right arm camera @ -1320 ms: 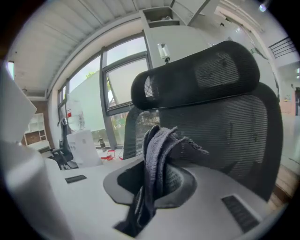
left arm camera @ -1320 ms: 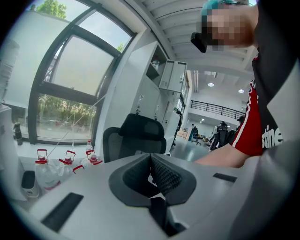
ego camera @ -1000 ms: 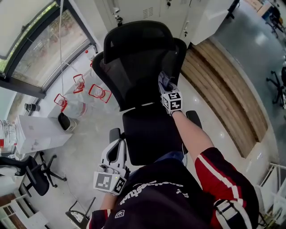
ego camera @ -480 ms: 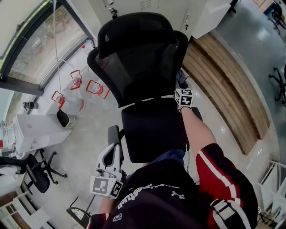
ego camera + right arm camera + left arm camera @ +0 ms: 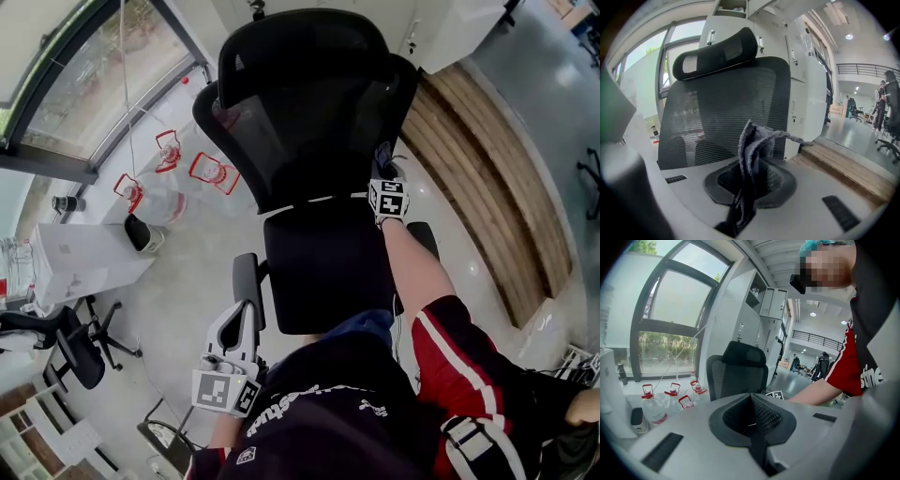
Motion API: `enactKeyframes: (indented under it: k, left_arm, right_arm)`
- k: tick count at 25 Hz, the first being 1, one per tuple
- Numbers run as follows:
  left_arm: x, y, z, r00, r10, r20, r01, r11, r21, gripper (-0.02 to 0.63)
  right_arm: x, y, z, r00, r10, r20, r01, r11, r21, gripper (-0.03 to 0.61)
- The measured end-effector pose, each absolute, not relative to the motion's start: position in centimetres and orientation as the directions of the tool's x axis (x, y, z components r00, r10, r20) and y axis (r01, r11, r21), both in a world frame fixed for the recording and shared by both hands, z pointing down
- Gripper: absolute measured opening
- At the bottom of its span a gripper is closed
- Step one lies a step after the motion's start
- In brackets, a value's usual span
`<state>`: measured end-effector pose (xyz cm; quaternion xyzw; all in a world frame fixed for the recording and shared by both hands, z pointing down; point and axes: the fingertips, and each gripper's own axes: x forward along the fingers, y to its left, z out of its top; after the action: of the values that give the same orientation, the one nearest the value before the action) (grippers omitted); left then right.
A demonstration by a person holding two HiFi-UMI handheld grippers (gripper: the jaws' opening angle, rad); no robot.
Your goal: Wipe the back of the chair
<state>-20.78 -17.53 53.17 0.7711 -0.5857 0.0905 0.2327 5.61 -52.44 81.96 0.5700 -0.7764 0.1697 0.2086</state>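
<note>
A black mesh office chair [image 5: 300,122] with a headrest stands before me; its back [image 5: 726,117] fills the right gripper view. My right gripper [image 5: 382,176] is at the lower right edge of the backrest, shut on a grey cloth [image 5: 752,150] that sticks up between its jaws, just short of the mesh. My left gripper [image 5: 236,328] hangs low by the chair's left armrest [image 5: 247,281], shut with nothing in it. In the left gripper view the chair [image 5: 738,373] shows farther off.
Several water jugs with red handles [image 5: 169,173] stand on the floor by the window, left of the chair. A white desk [image 5: 80,262] and another black chair [image 5: 66,347] are at the left. A wooden platform [image 5: 487,169] runs along the right.
My right gripper with the cloth slid from the middle of the lower backrest out to its right edge. The left gripper stayed low by the armrest.
</note>
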Motion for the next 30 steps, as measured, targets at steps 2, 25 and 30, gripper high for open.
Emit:
enactKeyframes:
  k: [2,25,30]
  left_arm:
    - [-21.2,-17.3,53.1,0.287,-0.865,0.411,-0.947,-0.193,0.256,0.025]
    - [-27.1,-15.3,52.8,0.134,-0.906,0.402,-0.965,-0.028,0.260,0.025]
    - [-28.6,-15.2,52.9,0.088,-0.911,0.403,-0.967,0.018,0.254,0.025]
  right_arm:
    - [4.0,-52.3,81.9,-0.286,-0.805,0.519,-0.947,0.319,-0.026,0.063]
    - [-21.6,-47.1,80.7,-0.634,-0.604,0.483,-0.735,0.665,-0.133,0.063]
    - [-27.3,-45.7,80.8,-0.709,-0.522,0.474,-0.650,0.745,-0.152,0.063]
